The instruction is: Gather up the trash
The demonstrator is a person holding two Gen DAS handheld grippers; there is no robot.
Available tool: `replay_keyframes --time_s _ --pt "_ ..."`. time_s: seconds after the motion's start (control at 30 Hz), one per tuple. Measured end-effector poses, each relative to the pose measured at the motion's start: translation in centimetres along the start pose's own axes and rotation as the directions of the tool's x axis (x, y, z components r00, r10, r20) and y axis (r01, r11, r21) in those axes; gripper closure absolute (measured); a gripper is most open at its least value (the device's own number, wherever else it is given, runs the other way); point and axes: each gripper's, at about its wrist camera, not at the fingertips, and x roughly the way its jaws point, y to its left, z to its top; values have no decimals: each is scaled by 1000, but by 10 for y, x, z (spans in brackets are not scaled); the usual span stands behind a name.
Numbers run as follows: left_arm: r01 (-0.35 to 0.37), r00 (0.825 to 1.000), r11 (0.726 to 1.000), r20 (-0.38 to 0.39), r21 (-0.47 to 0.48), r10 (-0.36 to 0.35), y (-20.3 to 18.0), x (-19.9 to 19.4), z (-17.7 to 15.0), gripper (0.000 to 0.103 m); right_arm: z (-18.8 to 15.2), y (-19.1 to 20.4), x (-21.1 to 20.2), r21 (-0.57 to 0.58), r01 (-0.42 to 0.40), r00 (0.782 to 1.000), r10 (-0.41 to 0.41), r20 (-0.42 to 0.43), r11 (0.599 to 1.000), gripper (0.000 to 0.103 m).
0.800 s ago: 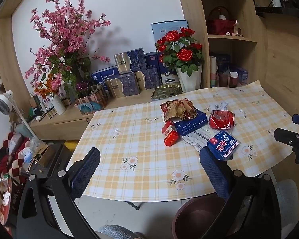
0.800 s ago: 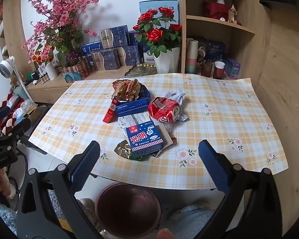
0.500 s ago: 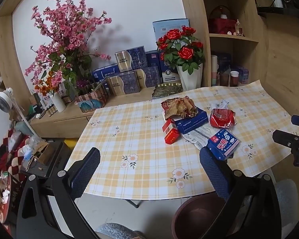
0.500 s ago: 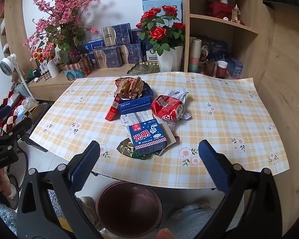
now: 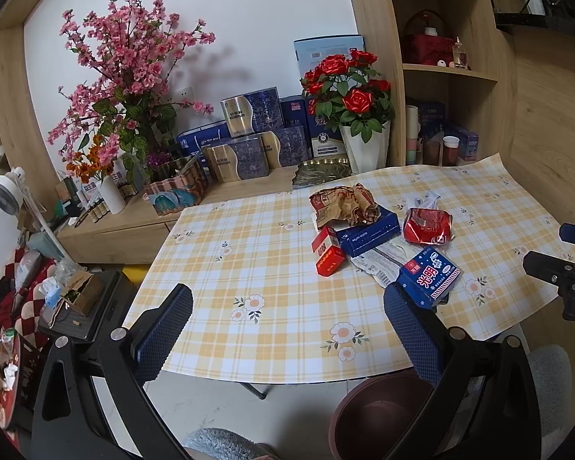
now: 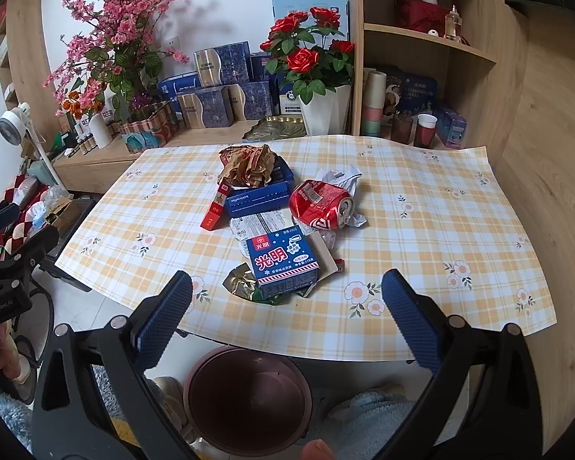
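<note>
Two tools are held spread wide above the near desk edge, nothing gripped: left tool [image 5: 287,329], right tool [image 6: 287,303]. Trash is piled mid-desk [image 6: 421,176] on the plaid cloth: crushed red can [image 6: 320,203], blue milk carton [image 6: 285,264] nearest the right tool, long blue box [image 6: 258,199] under a crumpled brown wrapper [image 6: 247,165], small red box [image 6: 215,209] just beside it, gold foil [image 6: 241,285] partly under the carton. A brown bin [image 6: 249,398] is seen on the floor below the desk edge.

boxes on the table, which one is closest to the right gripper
The blue-and-white milk carton, lying just ahead of the right gripper; the long blue box and red box sit farther back.
</note>
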Motion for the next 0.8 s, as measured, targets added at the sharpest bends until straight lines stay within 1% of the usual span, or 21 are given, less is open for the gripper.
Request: replay_keyframes --time_s 0.8 --pt "3 1000 1000 -5 -4 -3 1 0 1 5 0 -2 0 4 2 1000 -2 -4 1000 6"
